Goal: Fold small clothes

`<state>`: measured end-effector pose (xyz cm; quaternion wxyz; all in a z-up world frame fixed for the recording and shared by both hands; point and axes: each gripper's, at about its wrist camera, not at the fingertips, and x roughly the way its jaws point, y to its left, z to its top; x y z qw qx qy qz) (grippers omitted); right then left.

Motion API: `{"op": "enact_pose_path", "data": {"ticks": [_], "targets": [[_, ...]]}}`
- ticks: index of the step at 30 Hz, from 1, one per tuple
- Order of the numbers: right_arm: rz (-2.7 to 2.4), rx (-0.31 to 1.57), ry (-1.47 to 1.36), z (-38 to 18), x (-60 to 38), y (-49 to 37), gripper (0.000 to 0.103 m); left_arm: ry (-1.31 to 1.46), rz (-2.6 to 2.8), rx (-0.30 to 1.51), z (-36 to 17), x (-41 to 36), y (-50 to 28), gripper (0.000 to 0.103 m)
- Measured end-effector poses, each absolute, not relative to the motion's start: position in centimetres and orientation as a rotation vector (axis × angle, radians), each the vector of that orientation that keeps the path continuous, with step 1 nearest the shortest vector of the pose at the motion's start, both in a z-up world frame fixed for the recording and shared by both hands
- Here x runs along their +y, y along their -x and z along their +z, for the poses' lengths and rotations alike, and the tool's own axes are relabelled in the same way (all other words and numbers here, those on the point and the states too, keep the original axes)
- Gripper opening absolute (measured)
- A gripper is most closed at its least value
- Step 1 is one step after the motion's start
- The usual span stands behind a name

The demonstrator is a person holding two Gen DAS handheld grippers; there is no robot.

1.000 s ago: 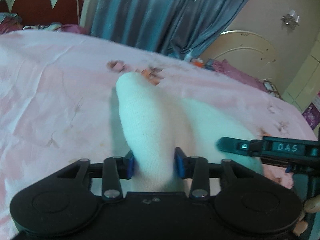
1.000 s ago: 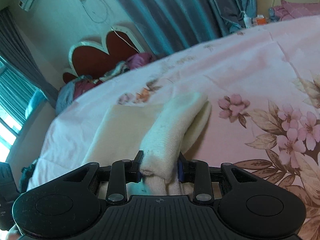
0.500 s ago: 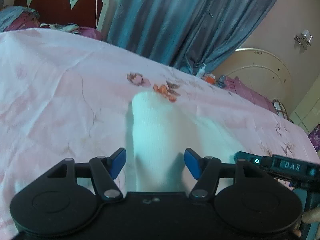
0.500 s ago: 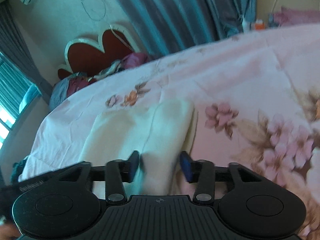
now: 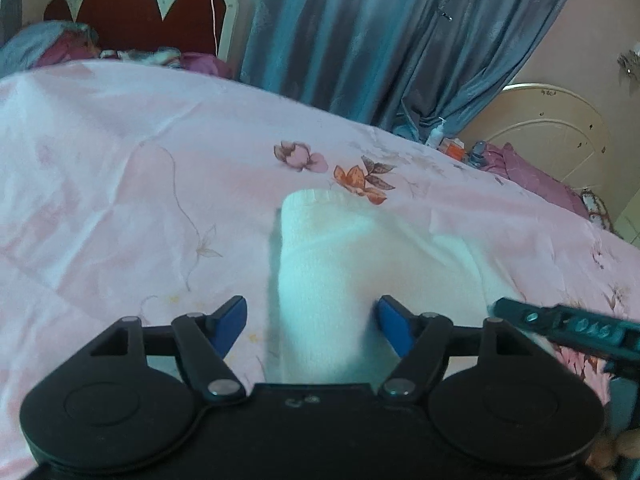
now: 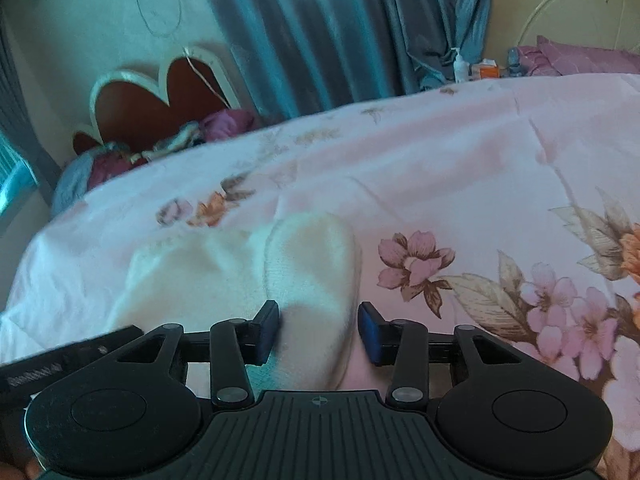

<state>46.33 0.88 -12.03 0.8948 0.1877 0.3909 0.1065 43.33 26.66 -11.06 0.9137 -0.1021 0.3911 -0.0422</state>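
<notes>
Here we note the white garment lying on the pink floral bedsheet. Left gripper: jaws have just been opening, wide, clear of the fold between them. Right gripper: jaws have just been closing, part open, left pad touching the fold.

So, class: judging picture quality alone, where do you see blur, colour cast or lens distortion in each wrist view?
Left wrist view: fisheye bends the bed edge into an arc; the right gripper at the frame's right is smeared; the white garment is sharp. Right wrist view: a teal cast on the wall and curtain; the garment looks soft, slightly blurred.
</notes>
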Motion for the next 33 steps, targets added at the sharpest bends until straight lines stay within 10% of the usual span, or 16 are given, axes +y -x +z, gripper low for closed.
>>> {"op": "enact_pose_path", "data": {"ticks": [33], "targets": [[0.112,0.906,-0.144,-13.0,3.7,-31.7,0.042,0.12,-0.143,0.917,-11.4,26.3,-31.5,0.083]]}}
